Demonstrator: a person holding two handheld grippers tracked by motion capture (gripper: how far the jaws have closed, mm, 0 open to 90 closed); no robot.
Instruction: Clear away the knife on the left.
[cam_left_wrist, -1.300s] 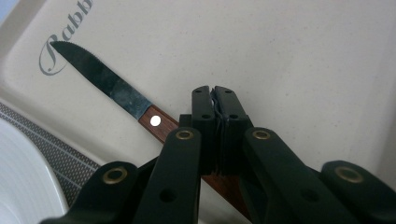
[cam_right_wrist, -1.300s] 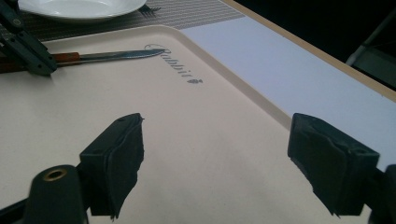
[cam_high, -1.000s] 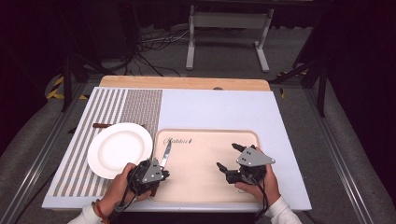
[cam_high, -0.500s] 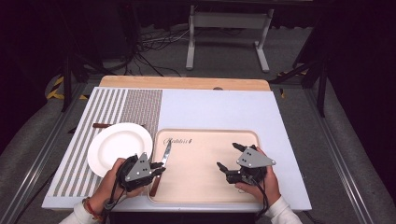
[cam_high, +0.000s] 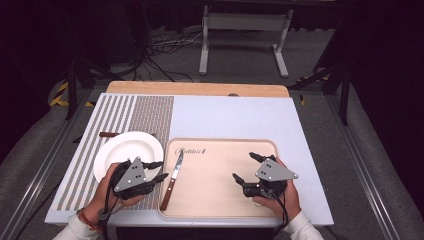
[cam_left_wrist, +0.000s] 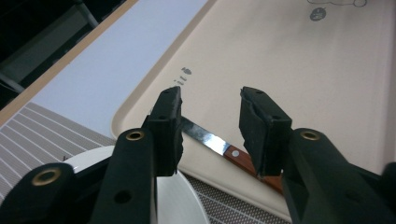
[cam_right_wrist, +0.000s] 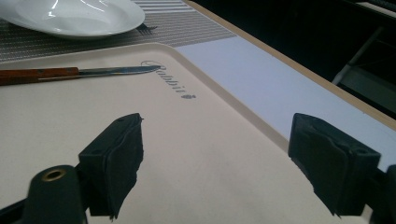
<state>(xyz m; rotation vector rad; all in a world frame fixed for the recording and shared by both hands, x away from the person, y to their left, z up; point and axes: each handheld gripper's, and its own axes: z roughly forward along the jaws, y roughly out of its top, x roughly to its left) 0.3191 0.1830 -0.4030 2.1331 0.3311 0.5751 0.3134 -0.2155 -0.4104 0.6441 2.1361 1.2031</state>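
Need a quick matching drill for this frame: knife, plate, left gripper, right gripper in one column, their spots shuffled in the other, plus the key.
Things:
1. knife
2. plate
3. left gripper
4. right gripper

Places:
A. open, over the tray's right part
B. on the striped mat
C. open, beside the plate's near edge
D. lying in the tray, by its left rim

Pairs: 1-D, 2-B, 3-C, 4-A

Glossy white ceramic plate (cam_high: 128, 150), matt beige plastic tray (cam_high: 220, 197), knife (cam_high: 172, 173) with shiny metal blade and reddish wooden handle.
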